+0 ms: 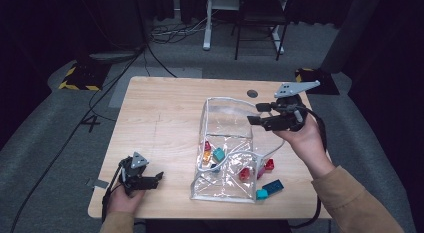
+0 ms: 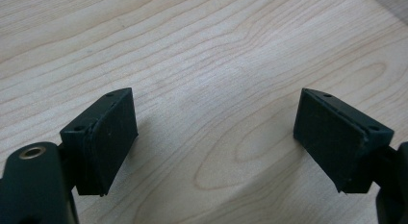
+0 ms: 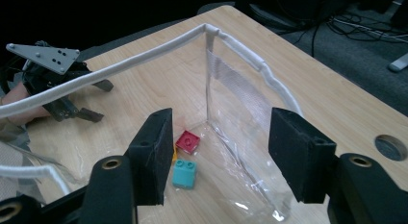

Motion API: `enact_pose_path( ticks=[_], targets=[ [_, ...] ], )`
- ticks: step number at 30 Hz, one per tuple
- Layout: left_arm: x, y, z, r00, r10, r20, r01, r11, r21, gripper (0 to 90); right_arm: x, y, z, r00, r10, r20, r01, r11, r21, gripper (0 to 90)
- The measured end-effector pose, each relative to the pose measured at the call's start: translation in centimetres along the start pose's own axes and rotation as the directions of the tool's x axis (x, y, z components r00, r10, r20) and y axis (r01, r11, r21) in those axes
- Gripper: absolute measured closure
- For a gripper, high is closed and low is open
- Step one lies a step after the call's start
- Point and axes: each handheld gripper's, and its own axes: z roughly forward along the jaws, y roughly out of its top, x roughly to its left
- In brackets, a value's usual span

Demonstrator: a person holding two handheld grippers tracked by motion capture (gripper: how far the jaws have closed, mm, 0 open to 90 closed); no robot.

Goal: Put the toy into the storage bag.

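Bag [image 1: 227,123] rim stands open below right claw [image 1: 256,113].

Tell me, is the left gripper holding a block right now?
No, the left gripper is wide open over bare table, nothing between its jaws.

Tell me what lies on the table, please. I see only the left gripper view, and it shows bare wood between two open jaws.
Observer: A clear bag with a white rim stands open, middle-right on the table.
Operator: Is it near me?
Observer: No, the left hand-held gripper is apart from it, at the near-left corner.
Operator: Is the bag empty?
Observer: No, small blocks lie inside, among them a teal block and a red block.
Operator: And my other hand?
Observer: The right hand-held gripper is open at the bag's far right edge, gripping nothing.
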Motion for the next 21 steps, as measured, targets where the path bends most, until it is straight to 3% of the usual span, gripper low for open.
enact_pose_path(
  ticks=[7, 21],
  targets=[
    [0.0, 0.0, 0.0, 1.0000, 0.000, 0.000, 0.000, 1.0000, -0.001, 15.6, -1.1, -1.2, -3.0, 0.9985, 0.017, 0.052, -0.015, 0.999, -0.029, 42.2],
    [0.0, 0.0, 0.0, 1.0000, -0.001, 0.000, 0.001, 1.0000, 0.000, 15.6, -3.3, -3.9, -6.3, 0.9892, 0.062, 0.133, -0.059, 0.998, -0.021, 42.3]
  ],
)
